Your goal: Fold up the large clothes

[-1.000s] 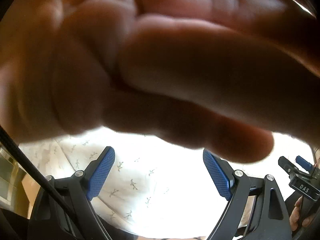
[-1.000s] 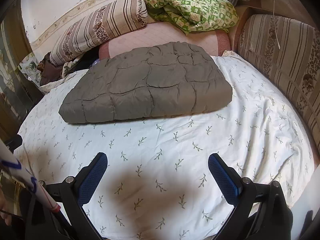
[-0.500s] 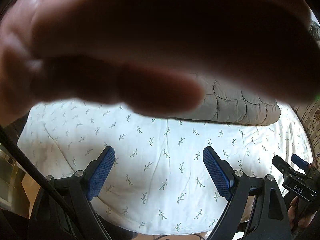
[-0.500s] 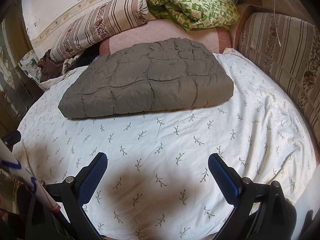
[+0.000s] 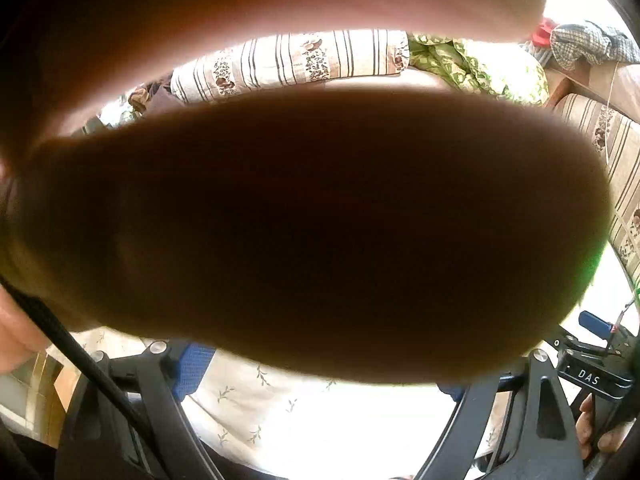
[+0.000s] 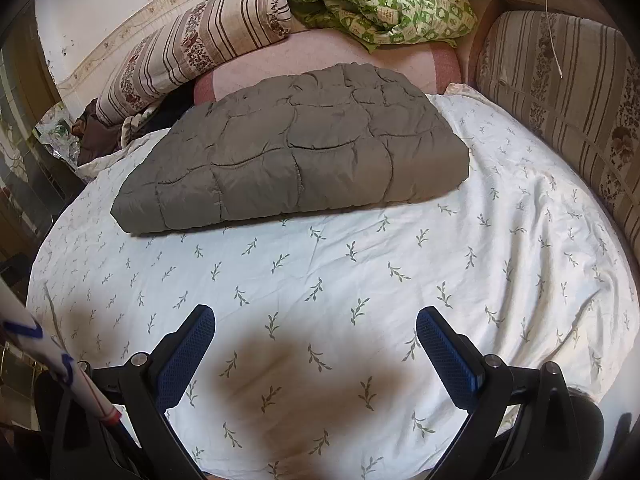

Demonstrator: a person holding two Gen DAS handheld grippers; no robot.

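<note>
- Blue ribbed pads line the right gripper point(image 6: 316, 340), whose jaws stand wide apart with nothing between them, hovering over the white leaf-print sheet point(image 6: 400, 264).
- Straight ahead at twelve o'clock in the right wrist view lies the grey quilted garment point(image 6: 292, 160), folded into a thick flat bundle resting on the sheet, well apart from the pads.
- Beyond the bundle, at eleven o'clock, a striped floral pillow point(image 6: 192, 52) leans near the wall; at one o'clock sits a crumpled green patterned cloth point(image 6: 380, 4).
- At three o'clock a striped cushion point(image 6: 568, 92) borders the sheet's edge.
- A dark blurred smudge sits low in that view, at six o'clock, between the jaws.
- In the left wrist view, a hand point(image 5: 312, 232) held close to the lens, dark and out of focus, blocks most of the frame.
- The left gripper point(image 5: 320, 376) shows only its black arms and one blue pad point(image 5: 192, 368) at seven o'clock; the visible parts stand far apart, so it reads as spread, holding nothing.
- At four o'clock there, the other gripper's body with a "DAS" label point(image 5: 588, 376) is visible.
</note>
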